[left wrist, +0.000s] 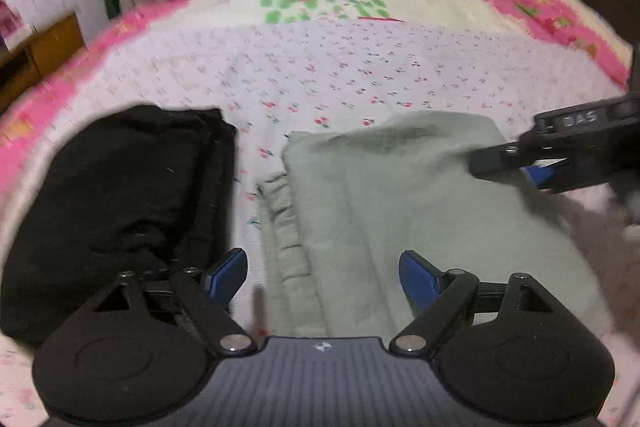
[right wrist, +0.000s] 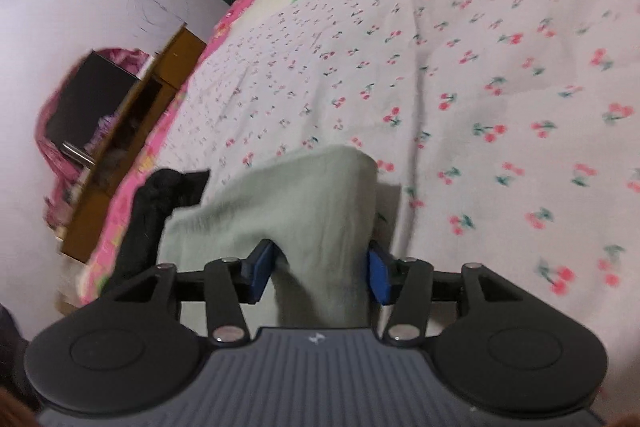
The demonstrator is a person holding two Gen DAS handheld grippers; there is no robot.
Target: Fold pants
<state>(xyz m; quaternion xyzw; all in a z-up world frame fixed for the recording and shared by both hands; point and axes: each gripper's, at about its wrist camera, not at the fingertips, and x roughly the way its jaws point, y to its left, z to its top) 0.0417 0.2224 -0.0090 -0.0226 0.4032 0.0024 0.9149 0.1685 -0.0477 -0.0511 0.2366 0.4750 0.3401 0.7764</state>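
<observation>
Directly between the right claw (right wrist: 320,273)'s parted pads lies the green pants (right wrist: 280,203) on the bed (right wrist: 480,67), unpinched, long axis running ahead; left claw (left wrist: 322,277) gapes empty above their near end.

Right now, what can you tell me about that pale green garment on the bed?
The pale green pants look soft and fleecy. They lie folded into a thick oblong on the cherry-print bedspread, layered edges showing along one side, beside a folded black garment and apart from it. The right gripper has cloth bunched between its parted fingers; the left gripper hovers open above the near end.
</observation>
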